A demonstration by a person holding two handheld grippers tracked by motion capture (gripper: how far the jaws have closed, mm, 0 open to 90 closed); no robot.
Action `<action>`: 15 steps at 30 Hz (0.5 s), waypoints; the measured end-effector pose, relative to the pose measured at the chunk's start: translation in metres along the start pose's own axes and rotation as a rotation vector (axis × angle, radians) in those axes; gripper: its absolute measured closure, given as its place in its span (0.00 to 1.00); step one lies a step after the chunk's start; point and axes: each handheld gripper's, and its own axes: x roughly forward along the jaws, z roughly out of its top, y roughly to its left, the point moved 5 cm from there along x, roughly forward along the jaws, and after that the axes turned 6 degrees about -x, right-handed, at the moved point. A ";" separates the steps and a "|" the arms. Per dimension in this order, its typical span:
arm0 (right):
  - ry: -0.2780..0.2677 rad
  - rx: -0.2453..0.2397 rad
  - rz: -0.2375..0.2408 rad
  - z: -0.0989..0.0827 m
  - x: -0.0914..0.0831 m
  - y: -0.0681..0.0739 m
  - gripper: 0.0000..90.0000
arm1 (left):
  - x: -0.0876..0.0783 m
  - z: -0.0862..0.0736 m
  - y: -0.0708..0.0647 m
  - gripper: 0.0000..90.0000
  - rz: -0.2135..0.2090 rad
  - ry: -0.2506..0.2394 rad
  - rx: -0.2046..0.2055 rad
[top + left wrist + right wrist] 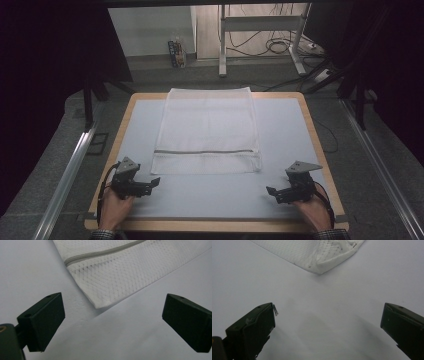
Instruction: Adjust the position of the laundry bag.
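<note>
The left gripper rests on the table with its jaws wide apart and holding nothing, just below the near left corner of the white mesh bag, probably to grab it. The right gripper waits likewise, farther from its corner.

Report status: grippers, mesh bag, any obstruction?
Left gripper and right gripper open, empty, near corners. Mesh bag flat on mat, untouched. Nothing in the way.
</note>
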 end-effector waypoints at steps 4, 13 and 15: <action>-0.027 -0.010 -0.001 0.002 -0.002 -0.001 0.00 | 0.003 0.000 0.000 0.05 0.017 -0.004 0.024; -0.024 0.005 0.015 0.004 0.004 0.004 0.00 | 0.003 -0.001 0.003 0.04 0.017 -0.005 -0.003; -0.019 0.002 0.011 0.004 0.004 0.004 0.00 | 0.004 -0.001 0.001 0.04 0.015 0.006 -0.003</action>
